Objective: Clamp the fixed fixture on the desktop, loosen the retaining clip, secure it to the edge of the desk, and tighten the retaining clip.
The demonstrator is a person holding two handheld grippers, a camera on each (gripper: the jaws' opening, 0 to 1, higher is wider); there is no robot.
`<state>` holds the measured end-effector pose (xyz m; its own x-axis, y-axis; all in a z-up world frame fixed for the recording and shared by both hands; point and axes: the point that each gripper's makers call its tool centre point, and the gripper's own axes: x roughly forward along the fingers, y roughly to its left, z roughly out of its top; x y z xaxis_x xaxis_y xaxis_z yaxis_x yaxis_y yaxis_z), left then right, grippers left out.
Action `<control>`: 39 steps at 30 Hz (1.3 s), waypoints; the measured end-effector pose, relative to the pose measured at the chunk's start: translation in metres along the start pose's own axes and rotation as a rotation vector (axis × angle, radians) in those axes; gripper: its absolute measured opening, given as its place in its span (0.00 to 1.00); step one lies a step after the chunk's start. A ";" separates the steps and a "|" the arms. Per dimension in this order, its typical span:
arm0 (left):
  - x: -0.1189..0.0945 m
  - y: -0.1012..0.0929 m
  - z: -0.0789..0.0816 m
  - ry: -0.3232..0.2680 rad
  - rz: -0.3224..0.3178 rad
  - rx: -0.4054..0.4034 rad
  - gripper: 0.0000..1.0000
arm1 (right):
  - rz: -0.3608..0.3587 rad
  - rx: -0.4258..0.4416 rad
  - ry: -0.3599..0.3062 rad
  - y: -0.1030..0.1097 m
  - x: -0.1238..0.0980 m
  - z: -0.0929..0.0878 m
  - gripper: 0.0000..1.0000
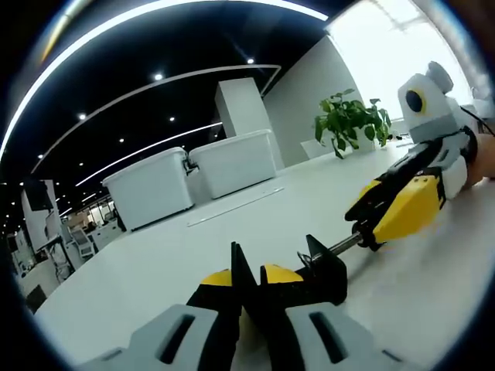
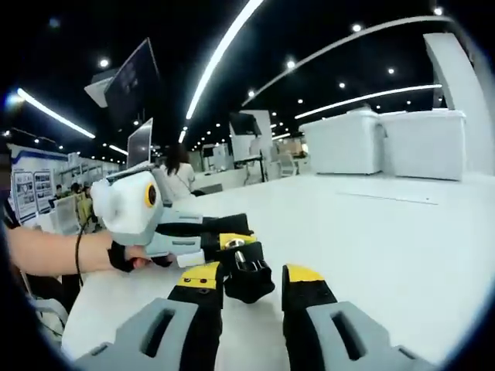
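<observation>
A black clamp fixture (image 1: 325,267) lies on the white desk (image 1: 193,263). My left gripper (image 1: 249,274) is shut on its thin black body. A metal screw rod (image 1: 344,246) runs from the fixture to my right gripper (image 1: 371,216), whose yellow-and-black jaws are closed over the rod's end. In the right gripper view the fixture's black knob (image 2: 247,274) sits between the jaws of my right gripper (image 2: 251,282), pressed against the left one. The left gripper (image 2: 228,232) comes in from the left, held by a hand (image 2: 124,255), and grips the fixture's far side.
Two white lidded boxes (image 1: 155,185) (image 1: 232,158) stand at the back of the desk, also seen as white boxes (image 2: 387,143). A potted plant (image 1: 348,120) stands far right. A thin strip (image 1: 232,207) lies mid-desk. A person (image 2: 176,174) and a monitor (image 2: 131,77) are beyond.
</observation>
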<state>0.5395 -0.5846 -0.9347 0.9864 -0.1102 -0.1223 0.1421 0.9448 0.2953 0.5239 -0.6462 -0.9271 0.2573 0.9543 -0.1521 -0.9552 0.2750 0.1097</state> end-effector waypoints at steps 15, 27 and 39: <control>0.000 0.000 -0.001 0.004 0.002 -0.012 0.10 | -0.057 -0.460 0.047 0.002 0.005 -0.007 0.25; 0.000 0.001 -0.001 0.004 0.003 -0.021 0.10 | -0.108 -0.700 0.084 0.006 0.004 0.000 0.25; 0.001 0.003 -0.001 0.005 0.003 -0.042 0.10 | -0.153 -0.968 0.106 0.008 0.004 0.005 0.25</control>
<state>0.5408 -0.5819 -0.9353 0.9863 -0.1061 -0.1260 0.1357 0.9571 0.2561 0.5176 -0.6400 -0.9219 0.4185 0.8881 -0.1901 -0.6322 0.1346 -0.7630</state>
